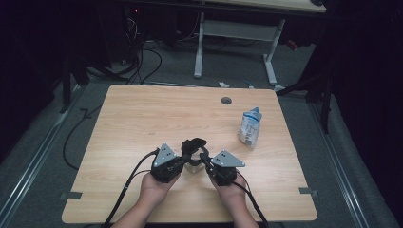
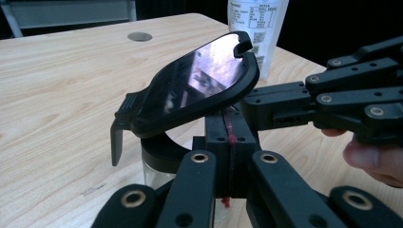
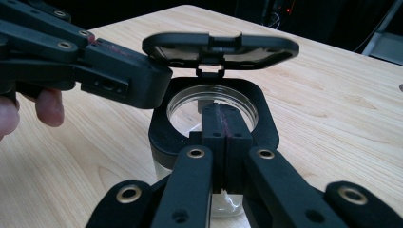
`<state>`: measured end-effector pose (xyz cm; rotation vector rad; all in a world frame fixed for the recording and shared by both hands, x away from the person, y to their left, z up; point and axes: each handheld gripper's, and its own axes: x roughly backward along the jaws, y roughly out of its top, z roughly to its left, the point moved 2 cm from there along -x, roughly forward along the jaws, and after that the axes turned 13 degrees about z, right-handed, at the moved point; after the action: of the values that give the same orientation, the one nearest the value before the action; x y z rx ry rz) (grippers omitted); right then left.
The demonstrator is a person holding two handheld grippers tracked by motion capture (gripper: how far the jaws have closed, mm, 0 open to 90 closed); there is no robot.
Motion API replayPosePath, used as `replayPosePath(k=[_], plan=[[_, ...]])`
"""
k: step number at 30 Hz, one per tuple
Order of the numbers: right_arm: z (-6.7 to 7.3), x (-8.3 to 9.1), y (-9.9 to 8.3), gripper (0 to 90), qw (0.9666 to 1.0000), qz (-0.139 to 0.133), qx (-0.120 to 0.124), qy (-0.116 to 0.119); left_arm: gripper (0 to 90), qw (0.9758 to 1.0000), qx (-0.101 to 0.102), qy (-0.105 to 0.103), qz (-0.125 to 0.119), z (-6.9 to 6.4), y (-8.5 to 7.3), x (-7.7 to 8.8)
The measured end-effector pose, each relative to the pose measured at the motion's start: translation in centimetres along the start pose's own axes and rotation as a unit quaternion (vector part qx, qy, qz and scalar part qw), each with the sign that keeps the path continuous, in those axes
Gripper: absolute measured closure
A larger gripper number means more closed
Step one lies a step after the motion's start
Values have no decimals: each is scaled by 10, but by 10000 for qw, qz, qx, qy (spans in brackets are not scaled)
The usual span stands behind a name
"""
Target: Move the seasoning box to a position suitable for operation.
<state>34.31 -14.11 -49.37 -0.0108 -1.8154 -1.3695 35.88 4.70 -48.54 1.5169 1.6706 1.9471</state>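
A small glass jar (image 1: 192,167) with a black collar stands on the table's near middle, its black hinged lid (image 1: 194,144) swung up and open. My left gripper (image 1: 185,158) reaches in from the left, jaws shut, tips beside the collar under the raised lid (image 2: 199,80). My right gripper (image 1: 206,163) comes from the right, also shut with nothing between the pads. In the right gripper view its tips (image 3: 223,121) sit over the jar's open mouth (image 3: 190,107), while the left gripper (image 3: 159,78) pokes in just beneath the lid (image 3: 218,47). The jar looks empty.
A white and blue pouch (image 1: 250,127) stands upright on the right half of the wooden table (image 1: 142,114). A round cable hole (image 1: 226,100) lies near the far edge. Behind the table are a white desk frame (image 1: 235,31) and cables on the floor.
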Motion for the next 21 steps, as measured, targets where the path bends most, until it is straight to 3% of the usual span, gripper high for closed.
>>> replayPosePath(k=[21], plan=[[-2,0,-4,900,9998,-128,-48,108,900,9987,348,278,-247,24,16,1]])
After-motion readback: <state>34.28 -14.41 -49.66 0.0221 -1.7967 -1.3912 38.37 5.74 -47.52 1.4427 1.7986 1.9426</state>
